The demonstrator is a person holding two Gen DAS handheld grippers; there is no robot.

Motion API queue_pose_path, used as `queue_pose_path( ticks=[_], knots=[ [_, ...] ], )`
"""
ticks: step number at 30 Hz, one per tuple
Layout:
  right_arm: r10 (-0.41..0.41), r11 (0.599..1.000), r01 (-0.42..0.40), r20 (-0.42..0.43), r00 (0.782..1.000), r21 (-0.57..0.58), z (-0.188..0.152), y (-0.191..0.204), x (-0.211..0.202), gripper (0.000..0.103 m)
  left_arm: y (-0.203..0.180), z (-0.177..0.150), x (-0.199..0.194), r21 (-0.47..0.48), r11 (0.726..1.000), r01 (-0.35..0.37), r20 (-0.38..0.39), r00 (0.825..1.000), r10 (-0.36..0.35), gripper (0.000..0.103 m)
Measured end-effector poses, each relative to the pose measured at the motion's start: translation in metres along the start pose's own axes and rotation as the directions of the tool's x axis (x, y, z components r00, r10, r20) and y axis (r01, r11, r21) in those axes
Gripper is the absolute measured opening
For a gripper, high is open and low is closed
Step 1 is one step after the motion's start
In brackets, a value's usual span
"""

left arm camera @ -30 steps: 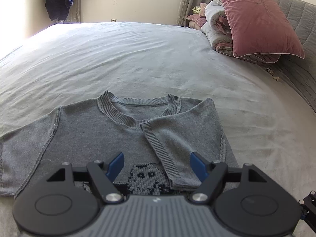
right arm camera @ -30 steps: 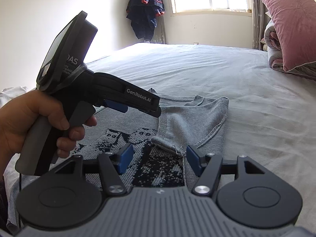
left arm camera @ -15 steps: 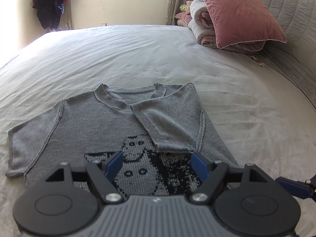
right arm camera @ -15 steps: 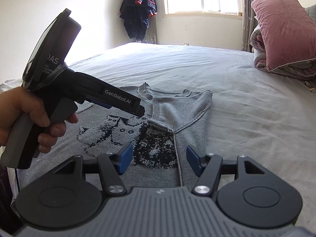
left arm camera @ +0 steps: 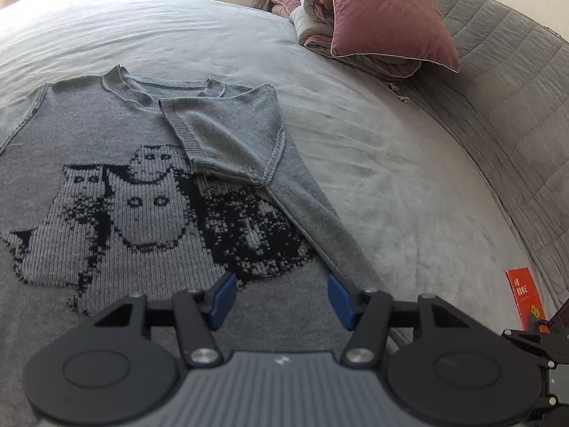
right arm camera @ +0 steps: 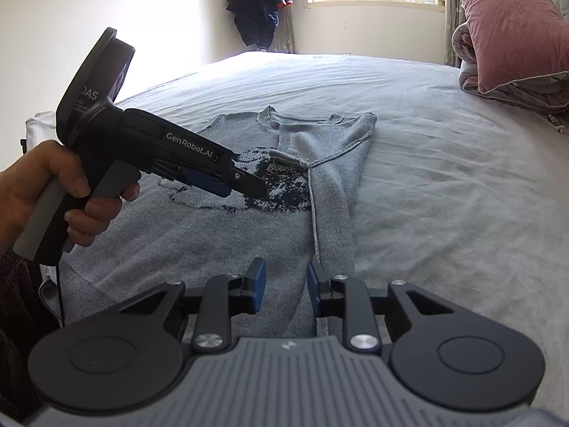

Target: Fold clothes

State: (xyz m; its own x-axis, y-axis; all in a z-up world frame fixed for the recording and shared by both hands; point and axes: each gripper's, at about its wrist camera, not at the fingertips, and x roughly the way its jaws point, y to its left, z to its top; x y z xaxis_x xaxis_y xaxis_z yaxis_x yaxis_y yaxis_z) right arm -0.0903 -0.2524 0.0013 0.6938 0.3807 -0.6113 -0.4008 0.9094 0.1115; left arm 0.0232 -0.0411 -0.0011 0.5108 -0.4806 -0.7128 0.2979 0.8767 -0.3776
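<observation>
A grey knitted sweater (left arm camera: 106,135) with a dark figure pattern lies flat on the bed, face up, collar away from me. Its right sleeve (left arm camera: 227,135) is folded in over the chest, and that side forms a long folded edge (right arm camera: 334,199). My left gripper (left arm camera: 281,295) hovers over the lower part of the sweater near that edge, jaws closing, nothing pinched between the blue pads. A hand holds it in the right wrist view, left gripper (right arm camera: 231,181). My right gripper (right arm camera: 286,284) is low over the hem area beside the edge, jaws closing to a narrow gap over the fabric.
A grey sheet (left arm camera: 391,149) covers the bed. A pink pillow (left arm camera: 387,14) on folded quilts (left arm camera: 313,10) sits at the far right against a grey quilted headboard (left arm camera: 515,106). A red booklet (left arm camera: 526,295) lies near the right edge. Dark clothes (right arm camera: 261,0) hang by the window.
Both grippers have drawn back from the folded sleeve toward the sweater's lower part and sunk a little. Both pairs of jaws have narrowed, the right much more. The sweater has not moved.
</observation>
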Motion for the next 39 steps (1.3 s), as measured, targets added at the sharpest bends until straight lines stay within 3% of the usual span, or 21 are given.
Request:
queue_pose_path(
  ticks=[4,8,11,15,17,18,22,28,32,39],
  knots=[
    [-0.027,1.000,0.027,-0.020,0.999,-0.009,-0.015,-0.002,-0.007,0.026,0.002,-0.013,0.005,-0.078,0.993,0.084,0.003,0.996,-0.084,0.040],
    [-0.057,0.998,0.058,-0.058,0.997,0.007,-0.029,-0.011,-0.010,0.026,-0.011,-0.026,0.007,-0.130,0.964,0.231,-0.002,0.972,-0.233,0.030],
    [-0.066,0.997,0.068,-0.094,0.993,0.024,-0.038,-0.016,-0.009,0.026,-0.031,-0.036,0.007,-0.089,0.953,0.290,-0.025,0.956,-0.293,0.020],
    [-0.055,0.997,0.060,-0.110,0.992,0.043,-0.048,-0.021,-0.009,0.024,-0.053,-0.050,0.010,-0.005,0.950,0.312,-0.069,0.948,-0.312,0.010],
    [-0.040,0.997,0.046,-0.106,0.994,0.054,-0.049,-0.021,-0.012,0.011,-0.057,-0.055,0.014,0.016,0.951,0.310,-0.090,0.947,-0.308,0.010],
    [-0.034,0.997,0.040,-0.103,0.994,0.059,-0.049,-0.021,-0.014,0.009,-0.057,-0.057,0.017,0.013,0.952,0.307,-0.101,0.947,-0.304,0.010],
    [-0.008,0.996,0.015,-0.086,0.996,0.089,-0.045,-0.023,-0.022,0.009,-0.055,-0.064,0.030,0.002,0.954,0.299,-0.131,0.946,-0.296,0.010],
    [0.092,0.987,-0.088,-0.022,0.995,0.135,-0.031,-0.019,-0.040,0.009,-0.059,-0.066,0.033,0.029,0.940,0.339,-0.126,0.934,-0.333,0.011],
    [0.139,0.983,-0.137,-0.008,0.990,0.121,-0.024,-0.006,-0.040,0.009,-0.032,-0.057,0.029,-0.109,0.917,0.384,-0.099,0.914,-0.394,0.019],
    [0.219,0.967,-0.215,-0.016,0.975,0.134,-0.018,0.007,-0.028,0.008,0.028,-0.041,0.018,-0.336,0.857,0.391,0.077,0.918,-0.389,0.048]
  ],
)
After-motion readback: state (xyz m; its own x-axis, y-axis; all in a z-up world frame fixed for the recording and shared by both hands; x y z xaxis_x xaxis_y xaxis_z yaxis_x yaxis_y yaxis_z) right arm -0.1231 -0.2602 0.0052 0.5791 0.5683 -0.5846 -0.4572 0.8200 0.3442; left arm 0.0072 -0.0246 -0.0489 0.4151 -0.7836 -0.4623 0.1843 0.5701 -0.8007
